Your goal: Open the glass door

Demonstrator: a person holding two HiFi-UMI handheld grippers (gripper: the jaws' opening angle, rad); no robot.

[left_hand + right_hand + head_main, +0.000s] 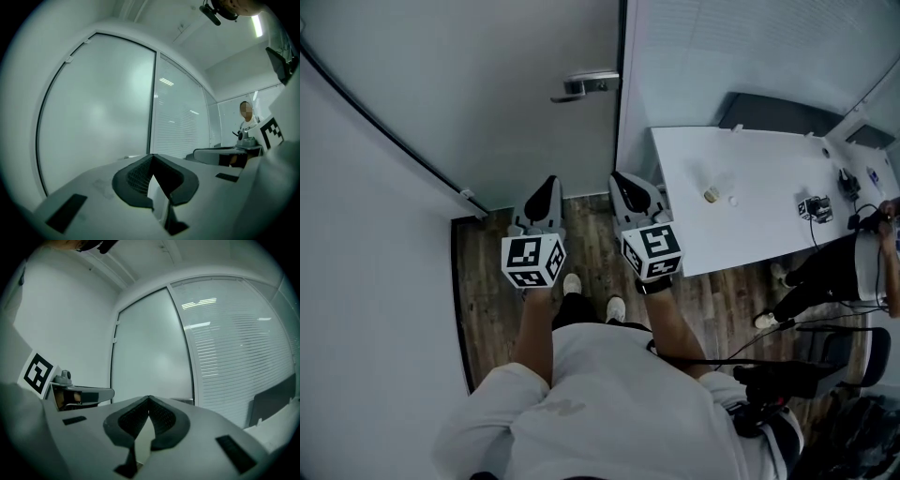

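**Head view, looking down, with both gripper views.** We hold the two grippers side by side and level, facing the frosted glass door (469, 75). The door stands at 12 o'clock and appears closed against its dark frame.

- **Left gripper (550, 183):** the jaws are pressed together with nothing between them.
- **Right gripper (621, 180):** likewise closed and empty.
- **Door:** its metal lever handle (586, 84) lies at 12 o'clock above the gap between the grippers, well apart from both tips.
- **Surroundings:**
  - A glazed partition with horizontal blinds (750, 47) adjoins the door at 1 to 2 o'clock.
  - A white table (750, 244) fills 3 o'clock, with its near edge just beside the right gripper.
  - The table carries a small pale object (711, 195) and a small black device (814, 208) with a cable.
  - A dark chair back (778, 114) shows beyond the table.
  - A second person (839, 272) is at 4 o'clock.
  - A white wall (366, 281) bounds 9 o'clock, over a wood-plank floor (487, 309).
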